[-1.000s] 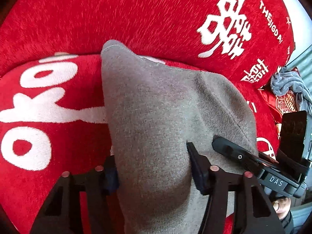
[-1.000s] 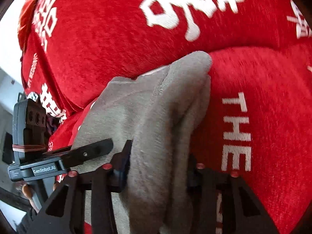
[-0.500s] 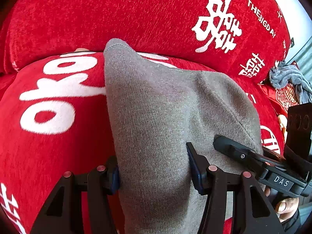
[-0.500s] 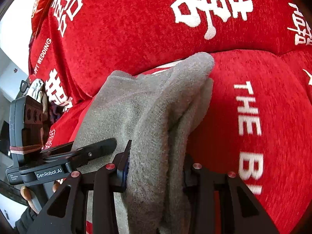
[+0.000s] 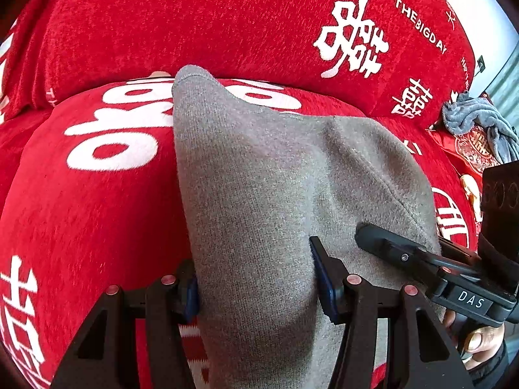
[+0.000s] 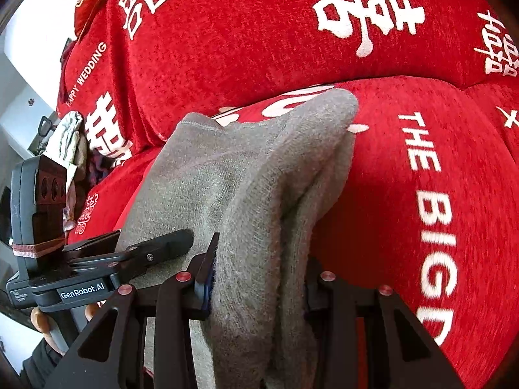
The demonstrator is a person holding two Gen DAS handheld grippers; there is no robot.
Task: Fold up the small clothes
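Observation:
A small grey knitted garment hangs stretched between both grippers over a red sofa seat. My left gripper is shut on a thick bunch of its near edge. The right gripper's black finger shows at the right of this view, lying against the same cloth. In the right wrist view my right gripper is shut on a folded bunch of the grey garment, and the left gripper is seen at the left holding the other side. The garment's far end droops onto the cushion.
The sofa's red backrest with white characters rises behind. A crumpled grey cloth lies at the far right on a red patterned cushion. In the right wrist view a pale bundle sits at the sofa's left end by a white wall.
Both grippers have carried the grey garment sideways along the sofa; the white lettering on the seat and backrest has slid across both views. The grips are unchanged.

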